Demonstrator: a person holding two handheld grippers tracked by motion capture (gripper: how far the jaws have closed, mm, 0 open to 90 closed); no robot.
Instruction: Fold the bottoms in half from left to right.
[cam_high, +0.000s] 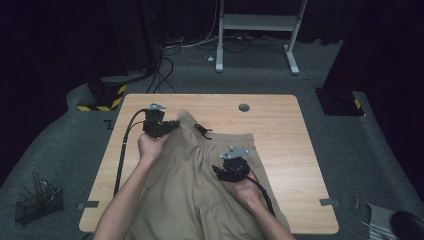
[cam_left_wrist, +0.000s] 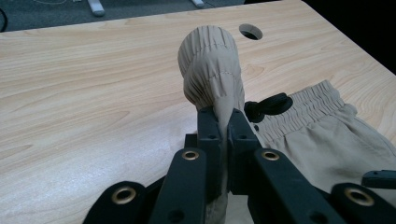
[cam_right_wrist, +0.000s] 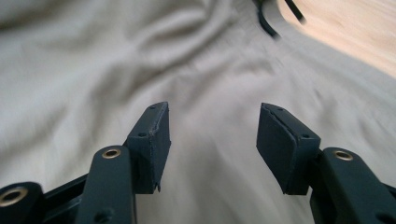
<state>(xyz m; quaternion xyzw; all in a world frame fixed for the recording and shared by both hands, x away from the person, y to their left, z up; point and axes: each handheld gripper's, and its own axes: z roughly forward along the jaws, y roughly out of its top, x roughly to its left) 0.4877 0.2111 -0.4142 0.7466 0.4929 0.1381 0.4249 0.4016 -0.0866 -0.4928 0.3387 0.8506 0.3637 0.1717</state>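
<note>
Left gripper view: left tongs (cam_left_wrist: 223, 123) clamp the elastic waistband of the beige shorts (cam_left_wrist: 211, 70), lifting it off the counter (cam_left_wrist: 84, 93) for folding. Right tongs (cam_right_wrist: 212, 140) hang open over the shorts' middle, nothing between them.

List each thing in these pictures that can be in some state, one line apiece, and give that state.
Left gripper: shut on the waistband, holding a bunch of it above the table.
Right gripper: open, above the fabric, nothing between its jaws.
Beige trousers: spread rumpled on the table.
Waistband: gathered, one end raised.
Black drawstring: loose at the waistband.
Table: partly covered.
</note>
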